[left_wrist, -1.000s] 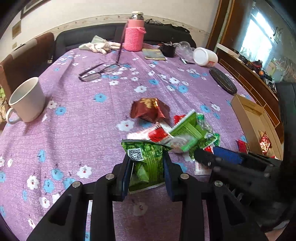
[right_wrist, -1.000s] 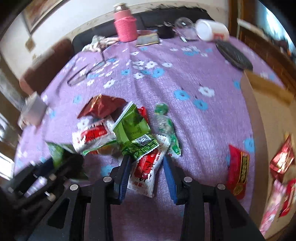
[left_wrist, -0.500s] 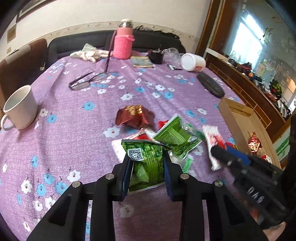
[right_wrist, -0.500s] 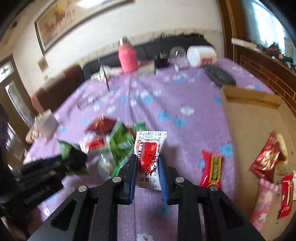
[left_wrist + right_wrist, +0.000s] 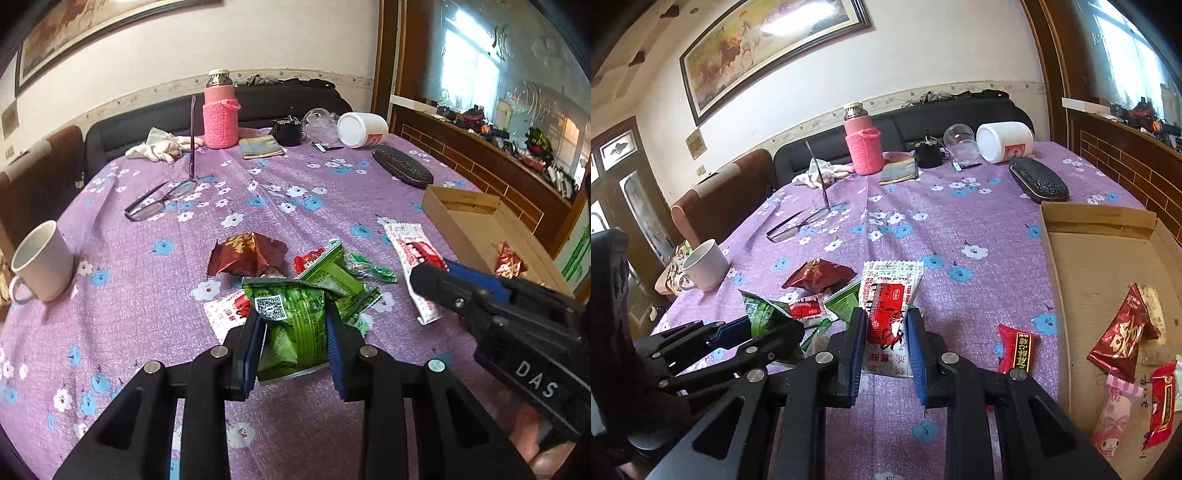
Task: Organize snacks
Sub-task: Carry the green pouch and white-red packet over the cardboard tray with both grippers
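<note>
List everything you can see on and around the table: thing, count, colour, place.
Green packet: one, in left gripper.
White-red packet: one, in right gripper.
Brown packet: one, mid-table.
Red packet: one, beside box.
Box: one, cardboard, right edge, snacks inside.
Mug: one, white, left.
Glasses: one pair, dark.
Flask: one, pink, far side.
Left gripper: black, shut.
Right gripper: black, shut.

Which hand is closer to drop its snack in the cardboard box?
Right. The right hand-held gripper, shut on a white-and-red snack packet, sits beside the cardboard box. The left hand-held gripper, holding a green snack packet, is farther away.
</note>
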Motion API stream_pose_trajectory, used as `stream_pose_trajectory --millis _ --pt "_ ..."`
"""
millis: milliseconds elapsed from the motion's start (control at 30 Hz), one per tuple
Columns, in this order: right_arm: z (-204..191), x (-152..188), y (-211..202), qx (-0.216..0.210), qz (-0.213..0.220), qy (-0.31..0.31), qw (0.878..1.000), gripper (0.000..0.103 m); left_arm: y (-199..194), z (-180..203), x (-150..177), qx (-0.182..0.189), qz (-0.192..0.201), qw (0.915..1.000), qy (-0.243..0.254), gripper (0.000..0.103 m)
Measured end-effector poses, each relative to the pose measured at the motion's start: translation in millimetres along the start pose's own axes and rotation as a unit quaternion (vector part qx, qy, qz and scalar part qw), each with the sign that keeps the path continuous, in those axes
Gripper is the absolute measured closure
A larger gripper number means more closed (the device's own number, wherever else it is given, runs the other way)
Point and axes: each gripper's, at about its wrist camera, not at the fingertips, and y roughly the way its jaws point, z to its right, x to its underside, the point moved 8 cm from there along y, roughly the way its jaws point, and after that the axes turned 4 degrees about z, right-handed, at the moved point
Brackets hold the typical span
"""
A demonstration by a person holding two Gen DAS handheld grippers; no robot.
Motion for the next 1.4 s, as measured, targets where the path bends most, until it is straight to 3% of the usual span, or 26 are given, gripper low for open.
stream_pose_trajectory --millis 433,700,1067,1400 --pt "-1.1 0.6 2.2 -0.01 -0.004 0.004 1.0 0.079 -3.0 10.3 -1.3 -0.01 0.015 0.9993 0.034 0.073" --pt "9.8 -0.7 -2.3 0.019 0.004 0.016 1.0 0.079 -8.1 1.7 -5.7 -0.003 0.025 0.9996 0.009 0.073" --pt "22.7 7.9 -60.1 0.035 0.036 0.046 0.998 0.079 -16.6 15.5 -2.9 0.015 0.032 0.9991 0.025 0.073" --pt "77.4 7.2 -104.7 0.067 0.075 0.083 0.991 0.079 -18.8 42.3 7.2 0.059 0.016 0.9976 0.031 0.073"
